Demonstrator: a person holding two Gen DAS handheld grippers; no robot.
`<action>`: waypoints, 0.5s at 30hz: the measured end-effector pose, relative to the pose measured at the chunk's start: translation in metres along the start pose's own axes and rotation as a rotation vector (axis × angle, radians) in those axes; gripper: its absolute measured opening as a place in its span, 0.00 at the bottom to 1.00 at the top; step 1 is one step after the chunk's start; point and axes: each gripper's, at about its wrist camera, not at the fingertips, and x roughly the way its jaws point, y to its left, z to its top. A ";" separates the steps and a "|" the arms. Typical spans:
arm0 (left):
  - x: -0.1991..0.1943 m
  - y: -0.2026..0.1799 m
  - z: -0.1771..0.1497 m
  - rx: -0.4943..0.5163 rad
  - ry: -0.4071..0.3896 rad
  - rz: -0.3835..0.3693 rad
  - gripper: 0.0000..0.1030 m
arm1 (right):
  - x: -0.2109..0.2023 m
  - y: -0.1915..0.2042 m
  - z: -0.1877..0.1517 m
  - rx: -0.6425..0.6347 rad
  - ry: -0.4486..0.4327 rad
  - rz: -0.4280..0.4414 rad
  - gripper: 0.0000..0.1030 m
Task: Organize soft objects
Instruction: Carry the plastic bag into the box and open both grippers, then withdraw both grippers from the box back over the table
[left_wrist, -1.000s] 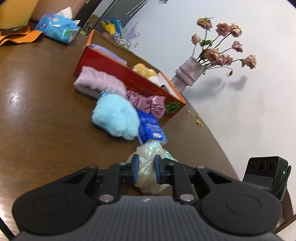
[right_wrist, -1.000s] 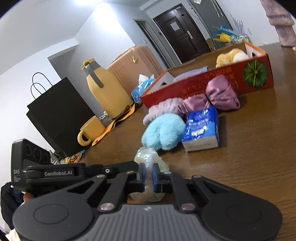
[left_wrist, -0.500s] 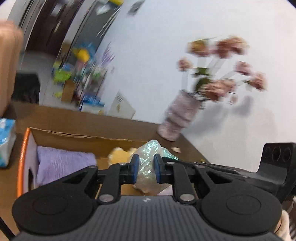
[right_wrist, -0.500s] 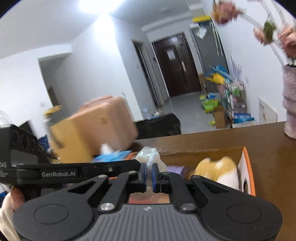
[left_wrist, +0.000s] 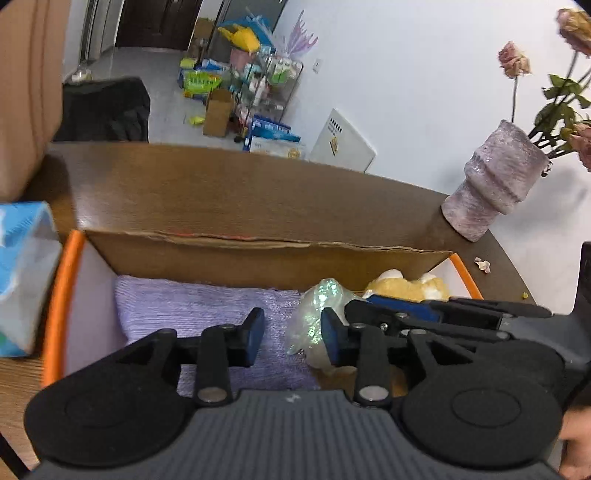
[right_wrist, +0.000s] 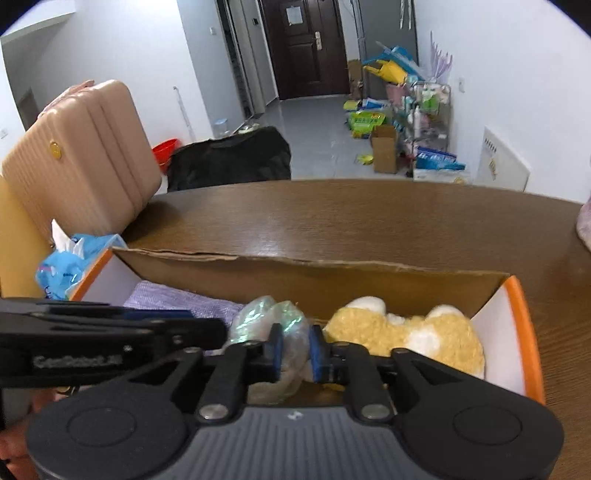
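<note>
Iridescent crinkly plastic, a clear bag (left_wrist: 314, 317), hangs between both of my claws above the open cardboard box (left_wrist: 258, 254) on the brown table (right_wrist: 369, 218). My left gripper (left_wrist: 291, 334) has just been spreading its jaws; the gap is plain now, its left pad clear of the bag, the right pad just beside it. My right gripper (right_wrist: 295, 349) has been parting too, with the bag between its pads; I cannot tell whether they press on it. Inside the box a lilac knit cloth (left_wrist: 192, 310) lies on the left and a yellow plush toy (right_wrist: 402, 336) on the right, the bag between them
</note>
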 end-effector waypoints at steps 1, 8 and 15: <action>-0.009 0.001 0.000 0.012 -0.013 0.002 0.34 | -0.006 0.003 0.001 0.001 -0.008 0.000 0.31; -0.111 -0.020 -0.006 0.108 -0.158 0.076 0.57 | -0.105 0.013 0.007 -0.030 -0.131 0.007 0.46; -0.212 -0.036 -0.048 0.180 -0.310 0.171 0.73 | -0.223 0.012 -0.019 -0.084 -0.260 -0.027 0.63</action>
